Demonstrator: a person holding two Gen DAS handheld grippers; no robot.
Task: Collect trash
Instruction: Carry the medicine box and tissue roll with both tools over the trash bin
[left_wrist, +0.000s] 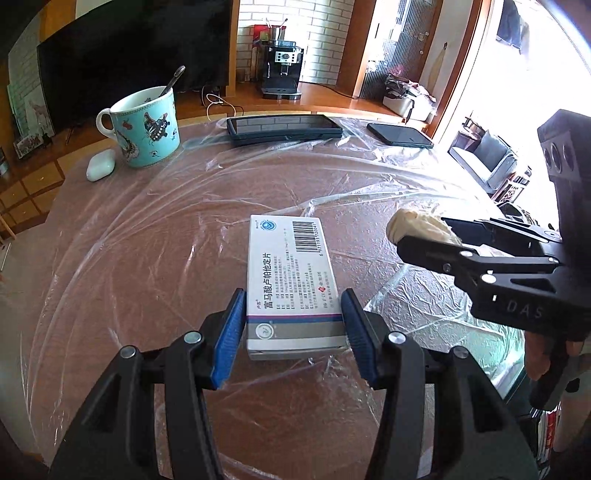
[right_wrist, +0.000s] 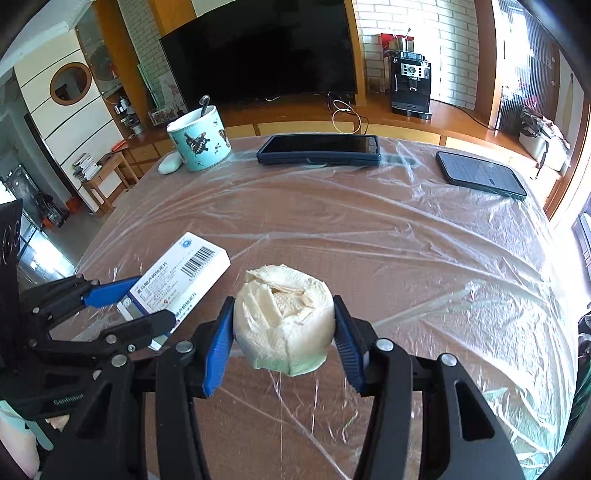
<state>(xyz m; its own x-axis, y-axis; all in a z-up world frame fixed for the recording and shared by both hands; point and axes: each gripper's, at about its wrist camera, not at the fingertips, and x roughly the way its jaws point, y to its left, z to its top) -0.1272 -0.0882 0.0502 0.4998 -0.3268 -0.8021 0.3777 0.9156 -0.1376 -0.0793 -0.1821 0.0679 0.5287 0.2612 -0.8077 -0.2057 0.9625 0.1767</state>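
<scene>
A white medicine box (left_wrist: 291, 284) with a barcode sits between the blue pads of my left gripper (left_wrist: 293, 332), which is shut on its near end, just above the plastic-covered table (left_wrist: 147, 240). The box also shows in the right wrist view (right_wrist: 177, 280). My right gripper (right_wrist: 284, 332) is shut on a crumpled white tissue ball (right_wrist: 284, 321) and holds it above the table. From the left wrist view the right gripper (left_wrist: 424, 236) holds the tissue ball (left_wrist: 413, 225) to the right of the box.
A teal patterned mug (left_wrist: 144, 125) with a spoon and a white earbud case (left_wrist: 99, 166) stand at the far left. A tablet (left_wrist: 284, 127) and a phone (left_wrist: 399, 134) lie at the far edge. A TV and a coffee machine (left_wrist: 280, 70) stand behind.
</scene>
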